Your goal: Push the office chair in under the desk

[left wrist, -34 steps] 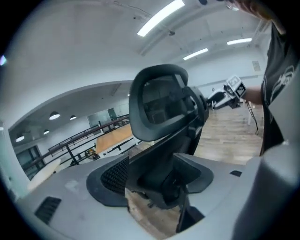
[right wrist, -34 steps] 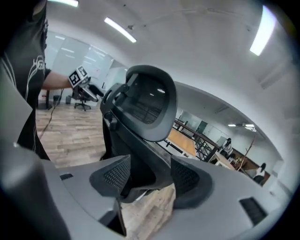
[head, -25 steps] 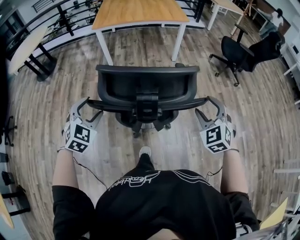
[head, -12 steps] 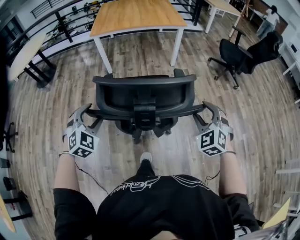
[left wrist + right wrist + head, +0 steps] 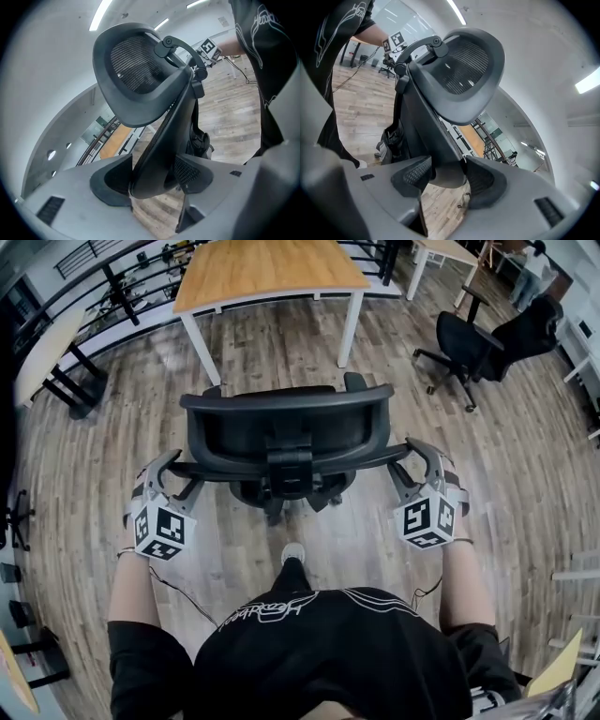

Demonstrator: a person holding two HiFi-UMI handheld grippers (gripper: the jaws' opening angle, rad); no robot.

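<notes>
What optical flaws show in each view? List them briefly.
Head view: fisheye distortion bends the floor planks into arcs, while the office chair is sharp. Left gripper view: black circular vignette around the frame, and the ceiling light is blown out. Right gripper view: the same vignette, a bright light strip overhead, and small highlights on the chair's mesh back.

Open-plan office: wood-topped desk on white legs (image 5: 272, 273), black mesh-backed office chair (image 5: 286, 427) before it, second black swivel chair (image 5: 469, 341) off to the right, grey-brown plank floor (image 5: 112, 446) throughout, long ceiling strip lights (image 5: 101, 14) overhead.
</notes>
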